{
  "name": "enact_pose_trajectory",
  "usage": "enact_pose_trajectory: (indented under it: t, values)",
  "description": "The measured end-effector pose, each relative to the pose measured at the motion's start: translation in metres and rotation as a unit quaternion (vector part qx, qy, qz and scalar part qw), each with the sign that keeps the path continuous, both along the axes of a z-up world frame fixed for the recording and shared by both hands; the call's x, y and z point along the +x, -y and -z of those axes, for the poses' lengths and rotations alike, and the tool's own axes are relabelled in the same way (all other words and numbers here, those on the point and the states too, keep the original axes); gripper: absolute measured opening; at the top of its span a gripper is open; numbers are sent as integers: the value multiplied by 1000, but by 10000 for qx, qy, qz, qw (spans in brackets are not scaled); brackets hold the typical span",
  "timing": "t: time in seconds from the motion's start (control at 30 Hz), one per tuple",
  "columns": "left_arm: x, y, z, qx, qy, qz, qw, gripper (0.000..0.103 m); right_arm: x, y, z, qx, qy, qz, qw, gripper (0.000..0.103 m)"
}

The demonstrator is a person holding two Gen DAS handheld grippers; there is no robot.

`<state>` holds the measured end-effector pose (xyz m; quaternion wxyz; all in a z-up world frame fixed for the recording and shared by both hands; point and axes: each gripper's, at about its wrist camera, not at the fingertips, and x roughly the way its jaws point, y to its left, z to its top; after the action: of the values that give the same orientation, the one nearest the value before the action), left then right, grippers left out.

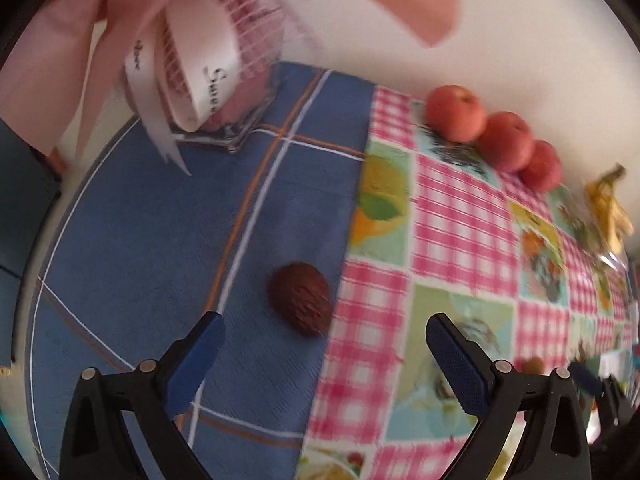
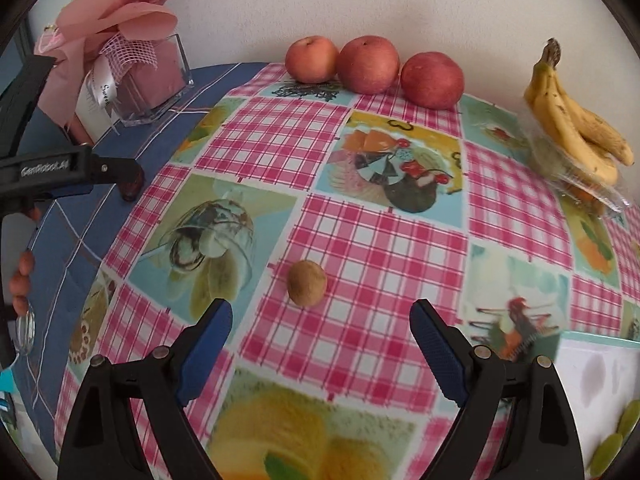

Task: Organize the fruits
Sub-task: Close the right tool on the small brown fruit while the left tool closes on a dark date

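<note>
A dark brown scaly fruit [image 1: 300,298] lies on the blue cloth just ahead of my left gripper [image 1: 324,330], which stands open and empty around it. A small tan round fruit [image 2: 307,282] rests on the pink checked tablecloth just ahead of my right gripper [image 2: 322,318], also open and empty. Three red apples [image 2: 368,65] line up against the wall at the back, seen too in the left wrist view as apples [image 1: 504,140]. A bunch of bananas [image 2: 576,124] lies at the far right on plastic wrap. The left gripper body [image 2: 60,168] shows at the left edge over the dark fruit [image 2: 132,188].
A glass vase with a pink wrapped bouquet [image 2: 148,80] stands at the back left on the blue cloth [image 1: 140,240]. A white sheet with green fruit slices [image 2: 612,440] lies at the front right. A hand [image 2: 20,276] holds the left tool.
</note>
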<state>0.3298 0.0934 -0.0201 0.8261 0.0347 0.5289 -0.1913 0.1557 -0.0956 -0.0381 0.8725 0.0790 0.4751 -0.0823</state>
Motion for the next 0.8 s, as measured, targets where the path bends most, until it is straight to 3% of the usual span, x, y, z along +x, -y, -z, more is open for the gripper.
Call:
enact_pose_trajectory:
  t: [0.07,0.13,0.2,0.27,0.33,0.4,0.57,0.8]
  values:
    - [7,1,4,-46,-55,25,10000,83,5,2,2,20,-2,-3,10000,86]
    - [12,3,11,-54,-177,0,9998,76,9,3,4,21,-6,-31,10000,71]
    - [18,3,18,-99,-297,-29,9995,65,14,5,5,46,-27,-34,10000,64]
    - [21,4,21,-87,-358,-66,9993,45,16,7,6,85,-21,-34,10000,57]
    - [24,3,22,-57,-353,-140,9993,37,18,8,7,87,-15,-20,10000,47]
    - [25,2,21,-101,-368,-137,9992,37,19,9,7,122,-5,-12,9999,46]
    - [19,4,17,-59,-370,-105,9992,37,20,7,7,302,59,-113,9995,24]
    - [2,9,5,60,-428,-298,9986,37,11,2,-3,354,128,-172,9991,23]
